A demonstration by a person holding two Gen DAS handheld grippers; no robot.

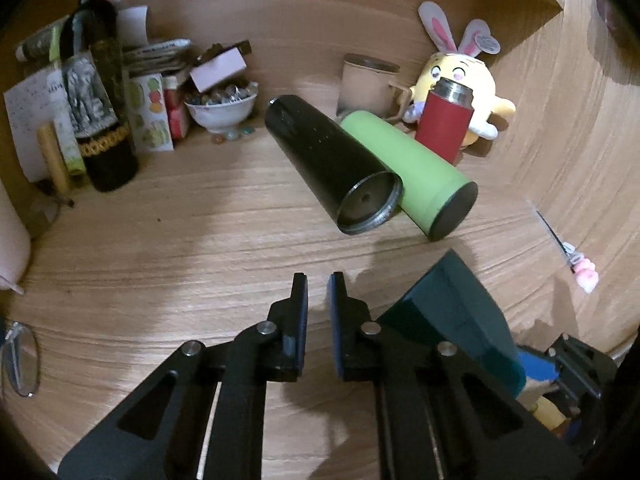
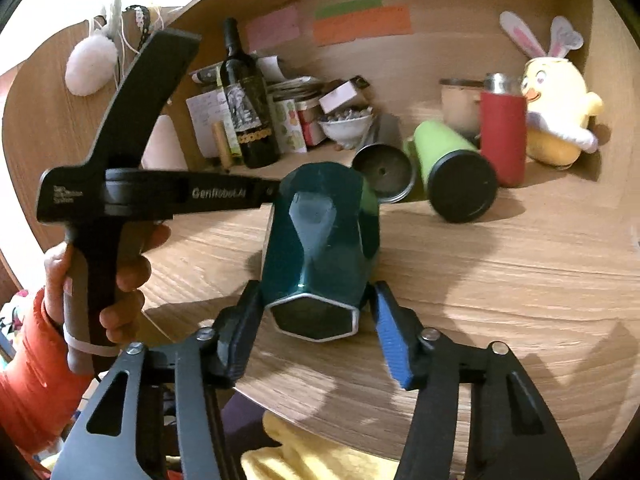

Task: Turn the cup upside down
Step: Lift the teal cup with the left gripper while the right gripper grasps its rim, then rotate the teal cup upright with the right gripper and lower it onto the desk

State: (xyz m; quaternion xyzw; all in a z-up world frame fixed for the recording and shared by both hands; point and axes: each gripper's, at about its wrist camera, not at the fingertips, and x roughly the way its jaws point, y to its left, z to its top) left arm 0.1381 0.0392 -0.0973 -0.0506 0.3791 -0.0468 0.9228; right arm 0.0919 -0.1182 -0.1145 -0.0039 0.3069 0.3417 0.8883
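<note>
Your right gripper has its fingers spread wide around the bottom end of the teal cup. I cannot tell if the pads touch it. The cup is tipped over the table, its flat bottom facing you. Your left gripper holds nothing, with its fingers nearly together. It hangs just left of the cup.

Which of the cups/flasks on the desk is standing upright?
Only the red flask, steel neck up, beside the yellow plush. The black, green and teal ones lie on their sides.
</note>
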